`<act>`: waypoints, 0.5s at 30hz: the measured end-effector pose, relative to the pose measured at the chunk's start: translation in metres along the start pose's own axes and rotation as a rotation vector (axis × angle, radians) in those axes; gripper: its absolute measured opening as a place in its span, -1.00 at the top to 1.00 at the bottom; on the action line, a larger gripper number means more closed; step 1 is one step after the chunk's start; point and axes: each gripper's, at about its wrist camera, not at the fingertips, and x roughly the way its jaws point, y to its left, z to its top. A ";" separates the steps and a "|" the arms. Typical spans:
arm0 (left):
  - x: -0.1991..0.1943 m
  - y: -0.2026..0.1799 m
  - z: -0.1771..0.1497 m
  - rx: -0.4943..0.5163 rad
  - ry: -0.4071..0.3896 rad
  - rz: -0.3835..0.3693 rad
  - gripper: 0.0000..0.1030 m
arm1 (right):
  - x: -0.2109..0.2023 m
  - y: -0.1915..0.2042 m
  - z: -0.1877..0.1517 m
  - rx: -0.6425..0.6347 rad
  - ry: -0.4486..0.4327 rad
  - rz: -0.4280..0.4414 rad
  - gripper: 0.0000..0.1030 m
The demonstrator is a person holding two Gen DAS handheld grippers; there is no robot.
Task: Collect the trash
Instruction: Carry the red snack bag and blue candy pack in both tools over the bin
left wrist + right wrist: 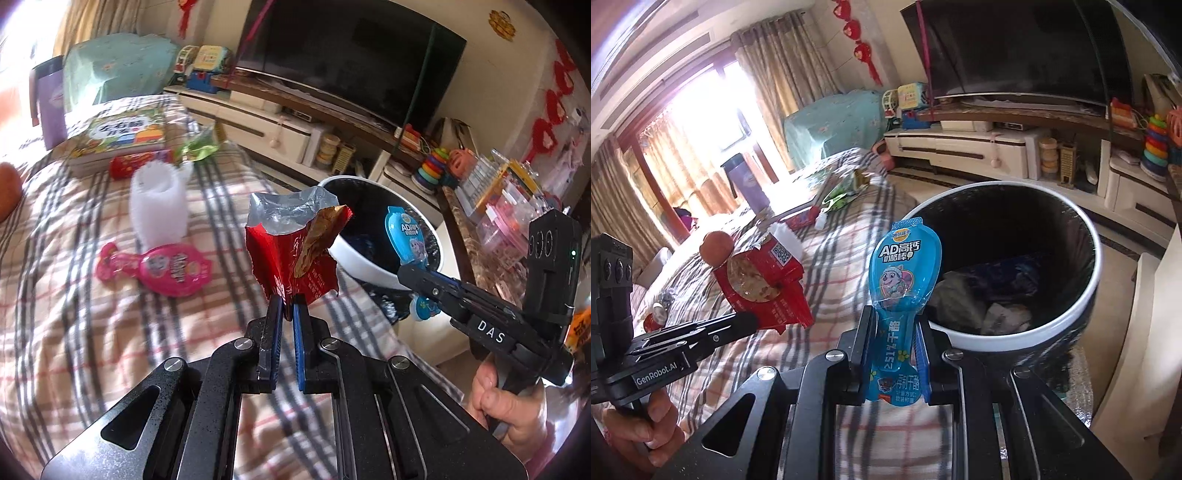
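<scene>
Right wrist, bin (1027,334) holding crumpled trash (982,306)

Setting: a home living room. Ahead of the tool stand a large television (1015,48) on a low media cabinet (964,147), curtained windows (701,122), children's toys (1154,146), and red festive wall hangings (855,33).

The left black two-finger claw (288,314) has speckled matte metal arms, round silver screw heads at its pivots and ribbed blue pads (300,354) on the inner faces of its fingers. The right black two-finger claw (892,354) is built alike; seen from the side it bears white "DAS" lettering, the left one "GenRobot.AI". Each carries a black camera block, one with a green light.
</scene>
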 end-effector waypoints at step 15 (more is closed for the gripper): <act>0.018 -0.034 0.022 0.064 0.010 -0.030 0.90 | -0.009 -0.033 0.015 0.034 -0.031 -0.046 0.61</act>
